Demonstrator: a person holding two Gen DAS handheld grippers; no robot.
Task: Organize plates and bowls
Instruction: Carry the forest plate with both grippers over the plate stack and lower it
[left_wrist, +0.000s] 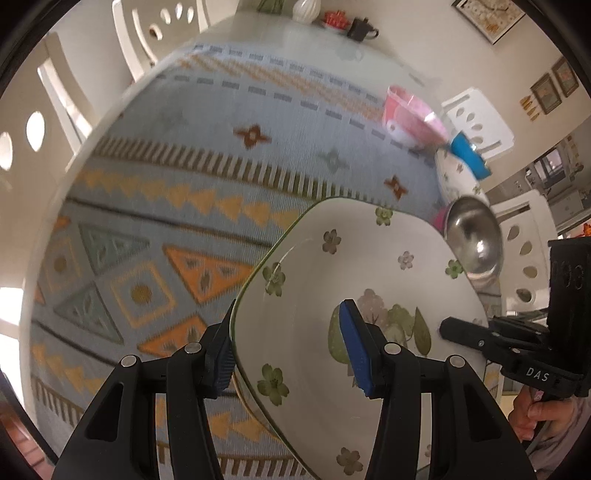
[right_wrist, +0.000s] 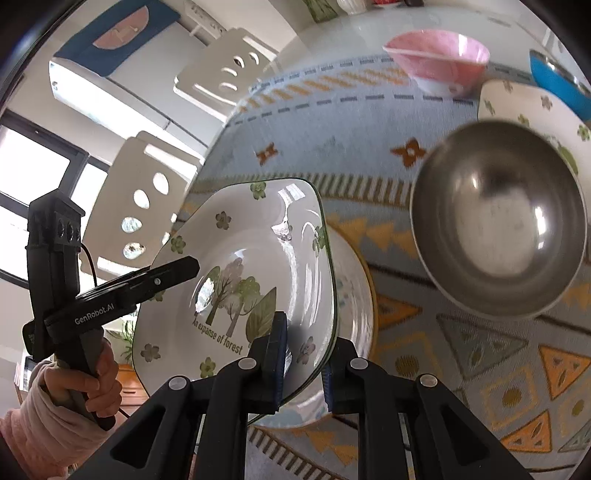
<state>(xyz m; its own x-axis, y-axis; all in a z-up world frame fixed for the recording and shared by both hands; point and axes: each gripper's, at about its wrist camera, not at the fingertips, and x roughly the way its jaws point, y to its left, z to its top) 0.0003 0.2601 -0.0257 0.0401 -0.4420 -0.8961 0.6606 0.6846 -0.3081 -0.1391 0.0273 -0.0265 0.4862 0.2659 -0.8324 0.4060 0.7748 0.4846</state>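
Both grippers, left (left_wrist: 291, 347) and right (right_wrist: 301, 363), are clamping opposite rims of the plate (right_wrist: 258, 236), holding it over the cloth (left_wrist: 177, 147).

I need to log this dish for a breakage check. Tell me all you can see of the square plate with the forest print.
The forest plate is a glossy white, ceramic-looking dish, squarish with rounded corners and a thin green rim. Small green and mauve flowers dot its border; trees and the words "An expanse of forest" sit in the well. It is held tilted above the patterned tablecloth, the left gripper and right gripper each clamped on an opposite edge. A round plate lies beneath it.
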